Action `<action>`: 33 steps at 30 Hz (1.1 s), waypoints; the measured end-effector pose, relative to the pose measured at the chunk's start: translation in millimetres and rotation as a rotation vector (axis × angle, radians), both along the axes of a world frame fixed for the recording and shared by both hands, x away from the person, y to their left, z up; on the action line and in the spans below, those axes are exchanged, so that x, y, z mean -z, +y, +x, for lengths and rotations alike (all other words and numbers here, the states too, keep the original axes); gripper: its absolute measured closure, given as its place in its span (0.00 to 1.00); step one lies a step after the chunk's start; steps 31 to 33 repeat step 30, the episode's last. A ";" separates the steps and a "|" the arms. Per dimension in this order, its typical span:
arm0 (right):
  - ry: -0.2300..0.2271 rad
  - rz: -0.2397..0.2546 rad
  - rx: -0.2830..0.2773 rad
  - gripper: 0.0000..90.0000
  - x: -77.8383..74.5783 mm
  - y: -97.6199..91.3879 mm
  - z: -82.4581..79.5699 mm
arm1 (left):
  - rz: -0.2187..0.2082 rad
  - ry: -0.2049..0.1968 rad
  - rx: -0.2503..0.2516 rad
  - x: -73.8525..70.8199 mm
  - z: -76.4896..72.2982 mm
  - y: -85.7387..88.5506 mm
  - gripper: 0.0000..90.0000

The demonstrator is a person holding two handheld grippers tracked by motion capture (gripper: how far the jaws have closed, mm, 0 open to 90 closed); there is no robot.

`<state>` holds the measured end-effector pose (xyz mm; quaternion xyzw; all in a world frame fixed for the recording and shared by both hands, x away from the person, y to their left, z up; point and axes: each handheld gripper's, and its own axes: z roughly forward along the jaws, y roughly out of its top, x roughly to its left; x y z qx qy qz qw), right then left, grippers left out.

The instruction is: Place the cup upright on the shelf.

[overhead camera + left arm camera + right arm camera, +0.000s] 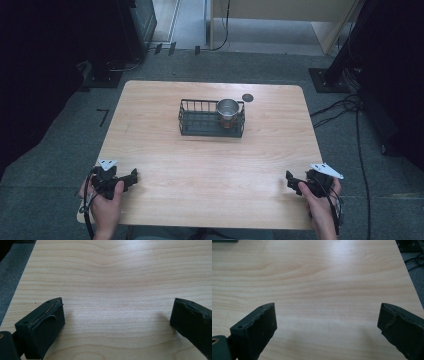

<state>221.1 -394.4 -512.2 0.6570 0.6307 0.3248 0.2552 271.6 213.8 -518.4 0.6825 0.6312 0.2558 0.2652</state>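
The left hand-held gripper (134, 176) and the right hand-held gripper (289, 178) sit nearest, low over the near corners of the surface (210, 165), each in a hand entering from the bottom of the high view. The left hand (106, 200) is at the near left corner, the right hand (320, 200) at the near right edge. Both are well apart from each other.

In the left gripper view its jaws stand wide, with bare wood grain between them. In the right gripper view its jaws are likewise wide and hold nothing.

The surface is a pale wooden top with rounded corners. Toward its far middle stands a black wire basket (200, 120), well apart from both grippers. A metal cup (228, 109) stands upright inside the basket's right end. Just beyond the basket's far right corner a small dark disc (247, 97) lies flat on the wood.
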 end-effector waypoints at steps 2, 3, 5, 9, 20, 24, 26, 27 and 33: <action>0.009 0.001 0.004 0.02 4.0 -3.9 -5.1 | 0.000 0.000 0.000 0.0 0.0 0.0 0.00; 0.012 0.001 0.007 0.02 6.8 -6.7 -8.4 | 0.000 0.000 0.000 0.0 0.0 0.0 0.00; 0.018 -0.003 0.013 0.02 8.3 -7.8 -10.0 | 0.000 0.000 0.000 0.0 0.0 0.0 0.00; 0.025 -0.018 0.022 0.02 13.7 -12.4 -16.8 | 0.000 0.000 0.000 0.0 0.0 0.0 0.00; 0.049 -0.072 0.047 0.03 14.8 -12.6 -27.1 | 0.000 0.000 0.000 0.1 0.0 0.0 0.00; 0.049 -0.072 0.045 0.03 14.8 -12.6 -27.0 | 0.000 0.000 0.000 0.1 -0.1 0.0 0.00; 0.050 -0.071 0.046 0.03 14.8 -12.6 -27.0 | 0.000 -0.001 0.000 0.1 0.0 0.0 0.00; 0.049 -0.072 0.045 0.03 14.8 -12.6 -27.0 | 0.000 0.000 0.000 0.0 -0.1 0.0 0.00; 0.050 -0.071 0.046 0.03 14.8 -12.5 -27.0 | 0.000 0.000 0.000 0.0 0.0 0.0 0.00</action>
